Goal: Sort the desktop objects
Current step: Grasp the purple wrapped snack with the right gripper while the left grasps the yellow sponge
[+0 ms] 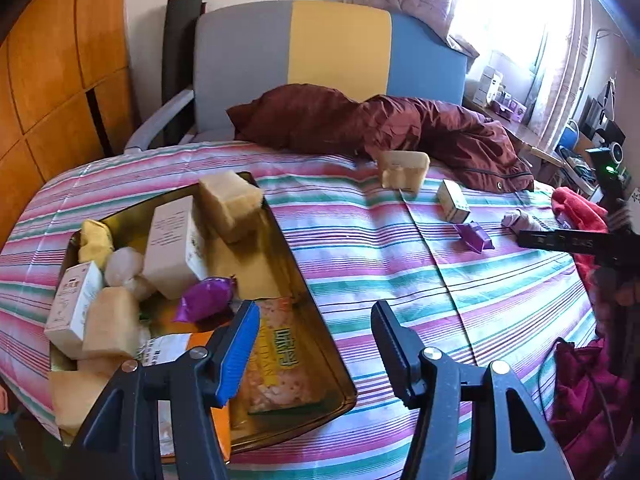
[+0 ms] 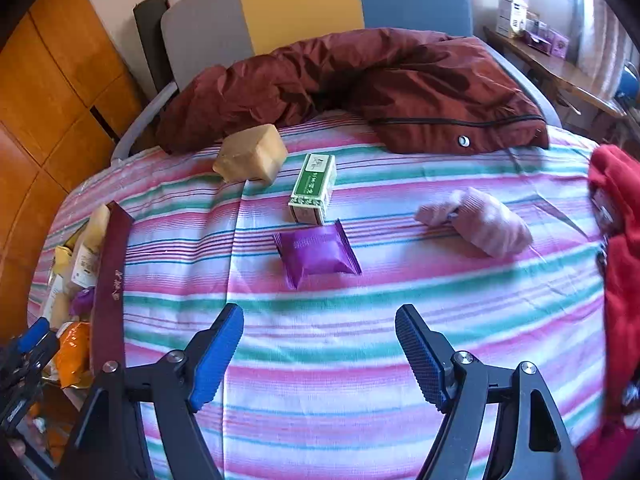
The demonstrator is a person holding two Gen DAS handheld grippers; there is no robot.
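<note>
A gold tin box point(image 1: 320, 320) on the striped cloth holds several items: tan foam blocks, white cartons, a purple packet point(image 1: 206, 298) and a cracker pack. My left gripper point(image 1: 314, 320) is open and empty over the tin's right wall. On the cloth lie a purple packet point(image 2: 318, 252), a green-and-white box point(image 2: 314, 188), a tan foam block point(image 2: 252, 158) and a rolled pink sock point(image 2: 484, 222). My right gripper point(image 2: 320, 324) is open and empty, just short of the purple packet. The tin's maroon wall point(image 2: 110, 280) shows at the left of the right wrist view.
A maroon jacket point(image 2: 400, 84) lies across the far side of the table, in front of a grey, yellow and blue chair back point(image 1: 332, 48). A red cloth point(image 2: 620, 240) sits at the right edge. A wooden cabinet point(image 1: 52, 80) stands at the left.
</note>
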